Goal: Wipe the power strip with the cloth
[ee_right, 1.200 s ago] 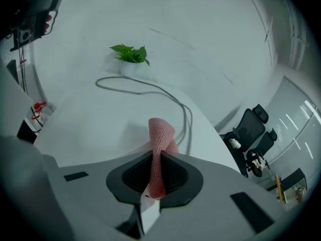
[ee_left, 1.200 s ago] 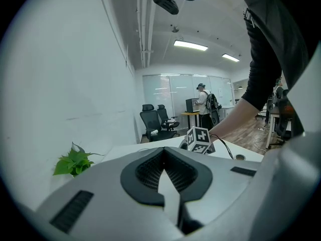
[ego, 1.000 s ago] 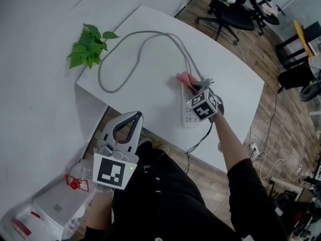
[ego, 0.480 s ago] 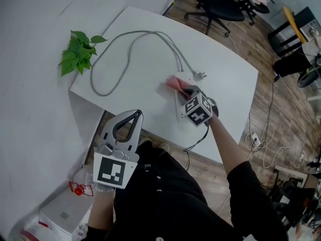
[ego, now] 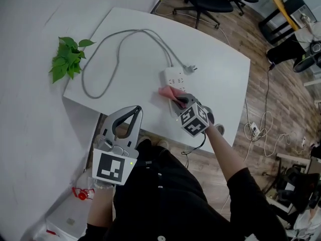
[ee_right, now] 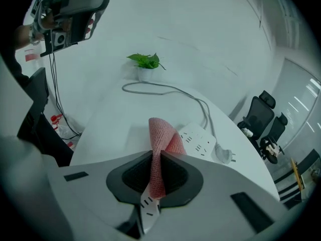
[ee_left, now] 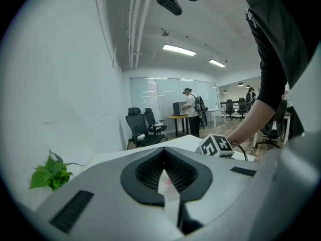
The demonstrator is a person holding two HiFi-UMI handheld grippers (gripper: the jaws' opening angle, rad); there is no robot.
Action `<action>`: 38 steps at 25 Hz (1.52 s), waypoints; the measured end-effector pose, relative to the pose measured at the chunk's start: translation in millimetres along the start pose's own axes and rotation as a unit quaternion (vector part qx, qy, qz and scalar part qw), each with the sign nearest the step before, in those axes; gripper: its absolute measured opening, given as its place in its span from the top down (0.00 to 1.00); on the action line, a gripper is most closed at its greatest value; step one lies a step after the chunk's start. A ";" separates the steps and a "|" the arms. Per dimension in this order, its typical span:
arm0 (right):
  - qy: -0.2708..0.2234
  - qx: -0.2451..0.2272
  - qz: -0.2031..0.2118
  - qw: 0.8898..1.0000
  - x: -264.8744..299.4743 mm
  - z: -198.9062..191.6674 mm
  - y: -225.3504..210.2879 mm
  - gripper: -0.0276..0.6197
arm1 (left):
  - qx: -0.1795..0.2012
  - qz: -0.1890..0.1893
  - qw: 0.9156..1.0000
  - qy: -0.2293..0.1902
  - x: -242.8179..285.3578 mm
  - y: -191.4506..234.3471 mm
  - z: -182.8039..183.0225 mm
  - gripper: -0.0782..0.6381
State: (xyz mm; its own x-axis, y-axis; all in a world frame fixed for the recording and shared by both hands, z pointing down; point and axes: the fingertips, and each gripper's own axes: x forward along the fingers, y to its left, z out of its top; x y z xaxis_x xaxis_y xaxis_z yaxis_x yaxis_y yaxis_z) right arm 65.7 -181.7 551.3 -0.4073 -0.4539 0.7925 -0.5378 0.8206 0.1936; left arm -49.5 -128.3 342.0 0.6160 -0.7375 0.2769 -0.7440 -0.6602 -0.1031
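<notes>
Mid-wipe, your right tool [ego: 179, 100] pinched the pink cloth [ego: 167, 91] against the power strip [ego: 173, 76] on the tabletop [ego: 125, 54]. The next stroke likely needed steady downward pressure. Your left tool [ego: 131, 115] hung closed and empty.

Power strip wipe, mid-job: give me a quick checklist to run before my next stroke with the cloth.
1. Cloth grip: right gripper is shut on the pink cloth. Ok.
2. Cloth on the power strip: it lies over the strip in the head view. Actual contact: cannot tell.
3. Strip unpowered: its plug lies loose on the table. Ok.
4. Stroke path: the cable loops away toward the plant. Ok.
5. Left gripper: shut, empty, held off the table's near edge. Ok.
</notes>
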 end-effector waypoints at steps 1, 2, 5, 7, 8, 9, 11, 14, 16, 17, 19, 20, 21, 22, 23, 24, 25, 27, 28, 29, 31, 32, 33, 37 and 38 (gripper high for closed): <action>-0.001 0.003 0.000 1.000 -1.9 -1.5 3.2 0.87 | 0.001 -0.005 1.000 -0.001 2.0 -1.9 0.5 0.87; -0.001 0.006 0.001 1.000 -3.9 -3.3 6.2 0.87 | 0.003 -0.010 1.000 -0.002 4.4 -4.1 1.4 0.87; -0.002 0.014 0.001 1.000 -11.1 -10.9 14.2 0.87 | 0.006 -0.024 1.000 -0.006 11.6 -11.6 5.0 0.87; -0.002 0.021 0.000 1.000 -16.1 -16.5 19.9 0.87 | 0.008 -0.033 0.999 -0.009 15.3 -16.6 7.1 0.87; -0.002 0.025 0.000 1.000 -18.6 -19.1 22.9 0.87 | 0.009 -0.038 0.999 -0.010 16.9 -18.9 8.0 0.87; -0.002 0.027 -0.001 1.000 -20.9 -21.4 25.8 0.87 | 0.010 -0.043 0.999 -0.011 18.2 -21.0 8.7 0.87; -0.001 0.031 -0.002 1.000 -24.9 -25.5 30.8 0.87 | 0.012 -0.051 0.999 -0.013 20.8 -24.3 9.6 0.87; 0.002 0.033 -0.002 0.999 -30.2 -30.7 38.4 0.87 | 0.015 -0.061 0.998 -0.015 24.1 -28.1 10.8 0.87; 0.003 0.034 -0.002 0.999 -33.8 -33.7 43.9 0.87 | 0.017 -0.065 0.998 -0.017 25.6 -30.6 12.0 0.87; 0.002 0.036 -0.002 0.999 -35.5 -34.9 46.3 0.87 | 0.018 -0.068 0.997 -0.017 26.1 -31.5 12.6 0.87; 0.002 0.041 -0.003 0.999 -38.2 -37.1 50.7 0.87 | 0.020 -0.071 0.997 -0.018 26.7 -32.5 13.0 0.87; 0.002 0.044 -0.004 0.999 -39.0 -38.0 52.6 0.87 | 0.020 -0.071 0.997 -0.018 26.9 -32.5 12.8 0.87; 0.002 0.048 -0.004 0.999 -39.7 -38.9 54.4 0.87 | 0.021 -0.072 0.997 -0.018 27.0 -32.2 12.4 0.87; 0.002 0.053 -0.005 0.999 -40.2 -39.7 56.2 0.87 | 0.021 -0.072 0.997 -0.018 27.0 -31.8 11.9 0.87; 0.002 0.058 -0.006 0.998 -40.7 -40.6 57.9 0.87 | 0.021 -0.072 0.997 -0.018 27.0 -31.5 11.4 0.87; 0.002 0.064 -0.007 0.998 -41.3 -41.5 59.6 0.87 | 0.021 -0.073 0.997 -0.018 27.2 -31.3 11.0 0.87; 0.001 0.069 -0.008 0.998 -41.9 -42.4 61.4 0.87 | 0.022 -0.073 0.997 -0.018 27.4 -31.2 10.8 0.87; 0.000 0.079 -0.008 0.997 -42.9 -43.8 64.3 0.87 | 0.022 -0.074 0.997 -0.018 27.9 -31.3 11.0 0.87; 0.000 0.083 -0.007 0.997 -43.2 -44.2 65.3 0.87 | 0.022 -0.074 0.997 -0.018 28.1 -31.3 11.3 0.87; -0.001 0.086 -0.007 0.996 -43.4 -44.5 65.9 0.87 | 0.022 -0.074 0.997 -0.019 28.2 -31.3 11.7 0.87; 0.000 0.089 -0.010 0.996 -44.4 -44.6 65.8 0.87 | 0.022 -0.075 0.997 -0.019 28.3 -31.3 12.2 0.87; 0.000 0.090 -0.012 0.996 -45.3 -44.3 65.1 0.87 | 0.022 -0.075 0.997 -0.020 28.4 -31.3 12.5 0.87; -0.002 0.091 -0.015 0.996 -46.6 -43.6 64.2 0.87 | 0.023 -0.076 0.997 -0.020 28.5 -31.4 12.8 0.87; -0.010 0.112 -0.039 0.993 -56.2 -41.8 55.2 0.87 | 0.023 -0.077 0.996 -0.022 28.4 -32.1 14.3 0.87; -0.013 0.120 -0.050 0.991 -59.7 -41.5 50.9 0.87 | 0.024 -0.078 0.996 -0.023 28.4 -32.3 15.1 0.87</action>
State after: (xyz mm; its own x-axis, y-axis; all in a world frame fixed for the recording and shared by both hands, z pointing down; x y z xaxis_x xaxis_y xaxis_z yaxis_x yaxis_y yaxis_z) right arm 93.3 -98.4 537.8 -0.3612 -0.5400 0.7602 -0.7355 0.6661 0.1237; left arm -4.0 -130.0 338.9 0.7350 -0.6307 0.2491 -0.6260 -0.7722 -0.1082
